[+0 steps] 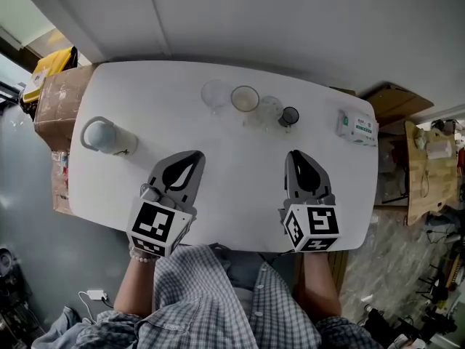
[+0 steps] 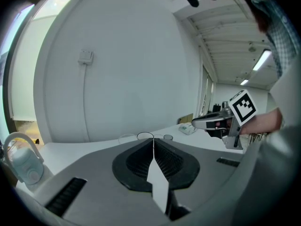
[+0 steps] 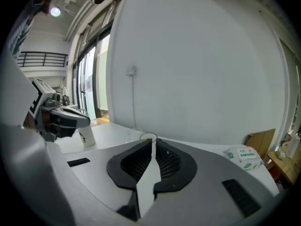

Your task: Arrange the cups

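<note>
- White bare wall stands behind a white, round-cornered table [image 1: 240, 167], seen from above.
- At the table's far edge stands a row of four small cups [image 1: 245, 99], set close together.
- From its left end, the row holds a clear glass cup [image 1: 216, 93], a tan-rimmed cup [image 1: 245, 97], a second clear cup [image 1: 270, 109] and a small dark cup [image 1: 289, 115].
- Left of the row and well apart from it sits a pale mug with a loop handle [image 1: 105, 135].
- Right of the row lies a white tissue pack with green print [image 1: 356, 126].
- On the near side of the row, well apart from it, the left gripper [image 1: 193, 156] hovers with its jaws clenched together on nothing.
- Beside it, also on the near side of the row, the right gripper [image 1: 296, 154] has its jaws closed and empty.
- Only bare table top lies between each gripper and the row.
- Off the table, far left of the row, is a brown cardboard box [image 1: 62, 100].
- Off the table to the right of the row is a flat cardboard sheet [image 1: 396, 100].
</note>
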The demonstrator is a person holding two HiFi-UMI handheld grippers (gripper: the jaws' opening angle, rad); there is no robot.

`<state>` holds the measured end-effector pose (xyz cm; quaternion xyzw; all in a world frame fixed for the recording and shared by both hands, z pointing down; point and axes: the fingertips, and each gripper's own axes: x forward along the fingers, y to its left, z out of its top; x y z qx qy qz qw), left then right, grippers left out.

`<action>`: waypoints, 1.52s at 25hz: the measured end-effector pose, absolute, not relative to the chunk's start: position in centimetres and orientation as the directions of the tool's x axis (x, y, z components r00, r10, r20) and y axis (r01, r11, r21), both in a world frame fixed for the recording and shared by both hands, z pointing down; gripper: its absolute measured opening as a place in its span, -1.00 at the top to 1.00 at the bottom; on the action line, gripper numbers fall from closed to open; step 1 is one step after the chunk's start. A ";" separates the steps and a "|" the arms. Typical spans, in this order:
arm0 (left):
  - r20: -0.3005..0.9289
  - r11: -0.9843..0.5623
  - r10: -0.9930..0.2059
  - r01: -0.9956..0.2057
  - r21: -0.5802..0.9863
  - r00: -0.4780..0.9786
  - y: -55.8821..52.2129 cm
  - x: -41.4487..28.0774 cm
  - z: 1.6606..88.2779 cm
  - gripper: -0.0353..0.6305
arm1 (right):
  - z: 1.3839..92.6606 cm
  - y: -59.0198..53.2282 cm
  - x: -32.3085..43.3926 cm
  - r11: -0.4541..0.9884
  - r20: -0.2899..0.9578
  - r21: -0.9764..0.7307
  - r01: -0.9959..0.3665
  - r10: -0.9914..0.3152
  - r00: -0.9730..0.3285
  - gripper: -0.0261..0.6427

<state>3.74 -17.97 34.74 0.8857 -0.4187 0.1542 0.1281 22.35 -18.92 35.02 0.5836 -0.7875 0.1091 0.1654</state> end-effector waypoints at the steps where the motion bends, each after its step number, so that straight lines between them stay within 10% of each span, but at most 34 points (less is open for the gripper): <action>1: 0.376 -0.620 -0.701 -0.779 0.097 0.605 -17.7 3.8 34.4 0.85 | 34.1 -18.7 21.8 0.308 0.371 0.017 -0.951 -0.885 -0.280 0.80; 38: 0.314 -0.621 -0.727 -0.780 0.080 0.611 -16.9 4.8 30.9 0.85 | 30.8 -17.5 19.0 0.365 0.292 -0.112 -0.924 -0.877 -0.381 0.83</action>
